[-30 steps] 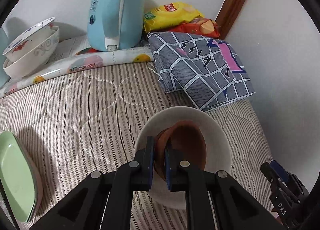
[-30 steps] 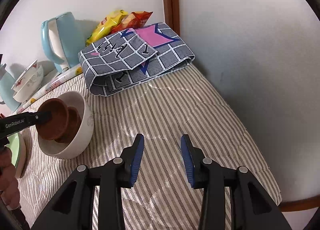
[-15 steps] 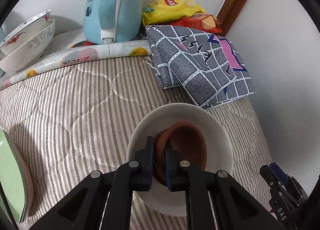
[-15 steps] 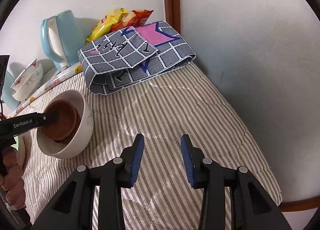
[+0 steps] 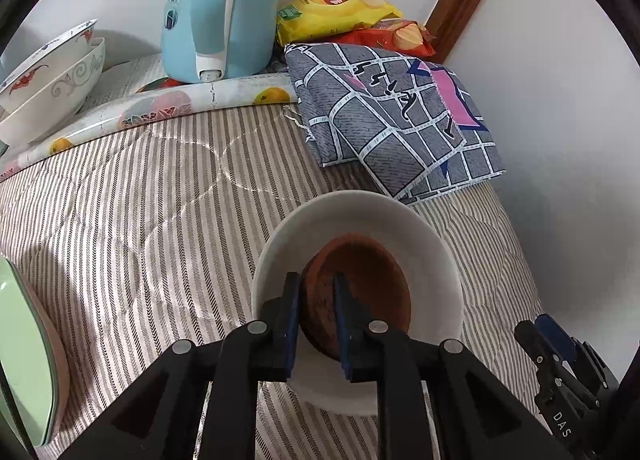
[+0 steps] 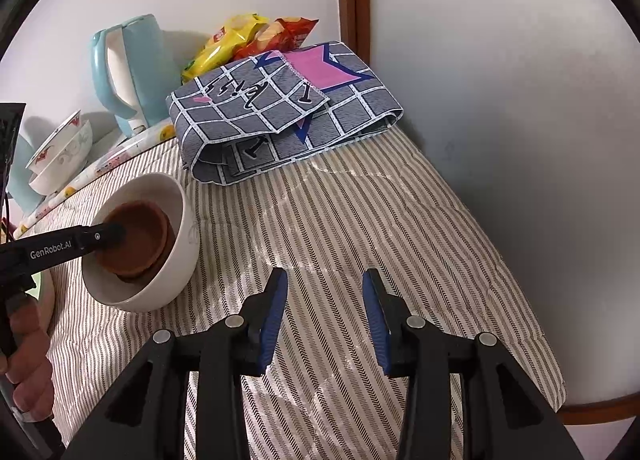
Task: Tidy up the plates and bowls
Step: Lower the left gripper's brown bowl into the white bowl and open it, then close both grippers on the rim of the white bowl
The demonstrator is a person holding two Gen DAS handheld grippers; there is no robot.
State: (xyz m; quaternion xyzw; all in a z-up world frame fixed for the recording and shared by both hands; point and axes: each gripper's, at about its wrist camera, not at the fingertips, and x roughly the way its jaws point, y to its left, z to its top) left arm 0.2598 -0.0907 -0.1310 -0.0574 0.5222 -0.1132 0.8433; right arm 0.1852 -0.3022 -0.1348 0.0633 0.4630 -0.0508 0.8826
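Note:
A brown bowl (image 5: 372,288) sits inside a larger white bowl (image 5: 432,244) on the striped quilted cloth. My left gripper (image 5: 316,300) straddles the brown bowl's near rim. Its jaws are opening, and the rim stands between the pads with a small gap. In the right wrist view the brown bowl (image 6: 136,236) lies level in the white bowl (image 6: 176,260), with the left gripper's finger (image 6: 92,238) reaching in from the left. My right gripper (image 6: 324,300) hangs open over bare cloth to the right of the bowls, with nothing in it.
Two stacked patterned bowls (image 5: 48,87) stand at the back left. A green plate (image 5: 20,360) lies at the left edge. A blue kettle (image 5: 220,7), snack bags (image 5: 332,11) and a folded grey checked cloth (image 5: 400,119) line the back. A white wall bounds the right side.
The brown bowl has sunk from a tilted hold into the white bowl and now lies level. The left jaws have spread a little. The right gripper has kept still.

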